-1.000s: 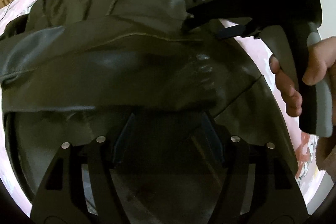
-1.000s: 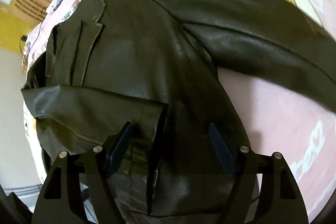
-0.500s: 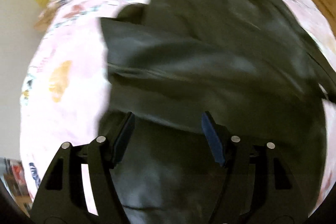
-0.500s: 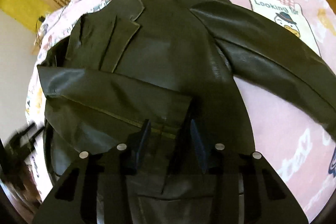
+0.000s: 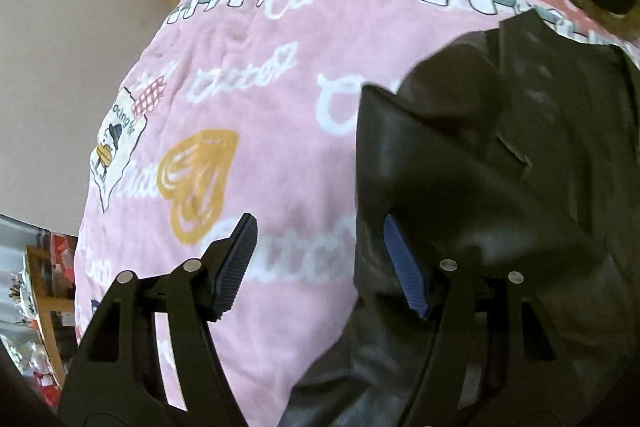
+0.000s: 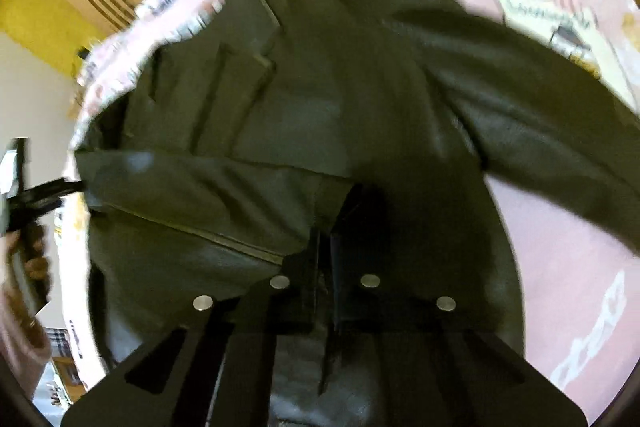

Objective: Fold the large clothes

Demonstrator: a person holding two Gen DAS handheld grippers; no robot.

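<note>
Bed: pink printed blanket (image 5: 280, 39) covers it.
Jacket: dark leather jacket (image 6: 320, 115) lies spread on the blanket, one sleeve folded across its front.
Right gripper (image 6: 325, 255): fingers pinched together on the jacket's front edge.
Left gripper (image 5: 320, 259): fingers wide apart, empty, over the jacket's left edge.

Jacket (image 6: 320, 115) lies on blanket (image 5: 260, 99) covering bed. One sleeve (image 6: 192, 195) folded across front; other sleeve (image 6: 540, 119) stretches right. Left gripper (image 5: 316, 259) at jacket's left edge.
</note>
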